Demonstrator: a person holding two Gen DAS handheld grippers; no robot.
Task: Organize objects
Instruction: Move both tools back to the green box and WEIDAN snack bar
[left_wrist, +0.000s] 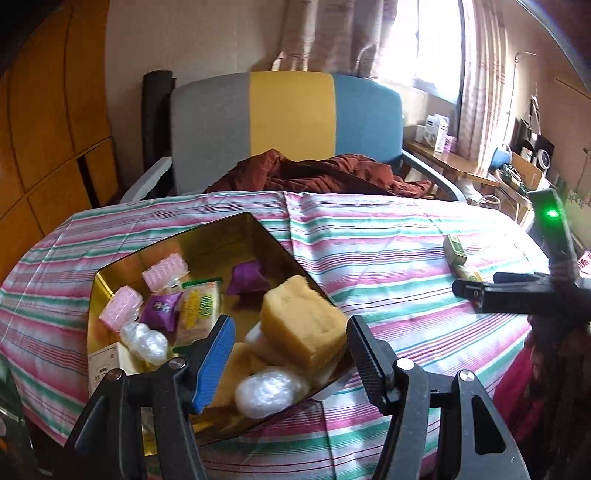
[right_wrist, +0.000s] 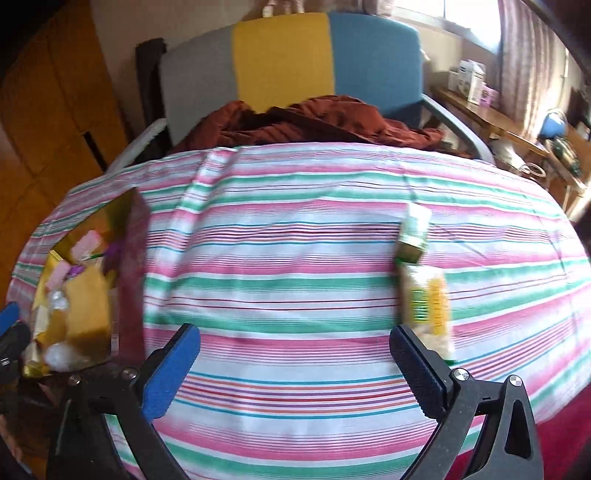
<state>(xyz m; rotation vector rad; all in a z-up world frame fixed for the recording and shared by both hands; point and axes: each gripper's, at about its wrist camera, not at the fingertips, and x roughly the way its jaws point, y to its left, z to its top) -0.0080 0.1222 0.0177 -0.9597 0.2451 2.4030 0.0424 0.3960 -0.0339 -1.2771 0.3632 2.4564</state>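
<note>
1. The left wrist camera sits low and close over the gold tin (left_wrist: 184, 240), at the lower left of its frame. It faces across the striped cloth (left_wrist: 369, 251) to the chair (left_wrist: 288, 122).
2. The right wrist camera looks the same way from further right, close above the cloth (right_wrist: 295, 240).
3. Both views share the cloth, tin (right_wrist: 133, 236), chair (right_wrist: 284, 59) and small green box (left_wrist: 455, 249) (right_wrist: 413, 236).

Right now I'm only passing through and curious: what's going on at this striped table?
A person with two handheld grippers is gathering small items into a gold tin. The left gripper hangs open over the tin, above a yellow sponge block. The right gripper, also open, faces a green box and a snack packet out on the tablecloth.
</note>
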